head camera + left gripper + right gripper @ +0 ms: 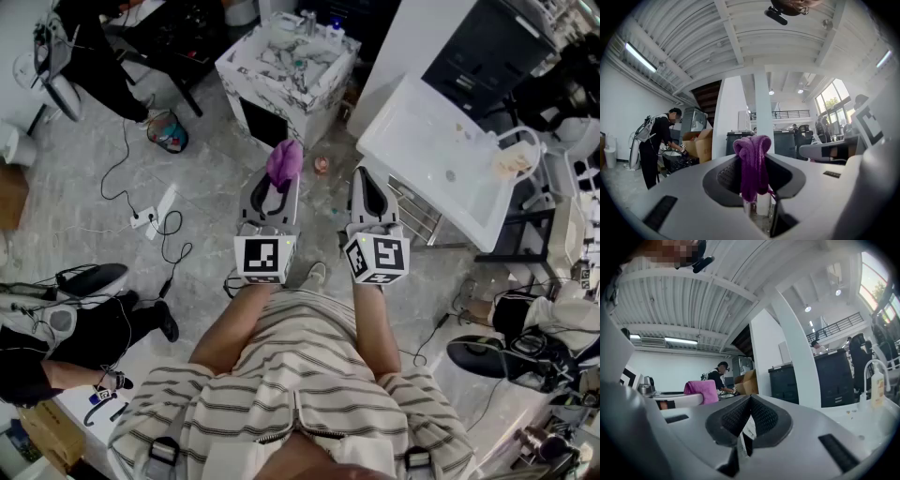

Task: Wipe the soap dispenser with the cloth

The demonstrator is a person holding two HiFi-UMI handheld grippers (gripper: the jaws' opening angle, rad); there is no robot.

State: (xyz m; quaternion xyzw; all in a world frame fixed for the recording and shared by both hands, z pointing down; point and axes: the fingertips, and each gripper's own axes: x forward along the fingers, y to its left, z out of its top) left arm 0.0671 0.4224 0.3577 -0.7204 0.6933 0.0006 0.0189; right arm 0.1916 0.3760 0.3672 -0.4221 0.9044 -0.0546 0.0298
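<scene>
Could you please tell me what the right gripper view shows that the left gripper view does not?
Only the right gripper view shows the jaws of the right gripper, shut together on nothing, and the soap dispenser beside a curved faucet at the far right. Only the left gripper view shows the jaws of the left gripper, clamped on the purple cloth, which hangs down between them. Both views share that cloth, the white pillar and a person bending over in the background.

Bunched purple cloth [752, 161] in the left claw [279, 187]; pale soap dispenser [877, 389] upright beside the sink faucet [866, 378]
</scene>
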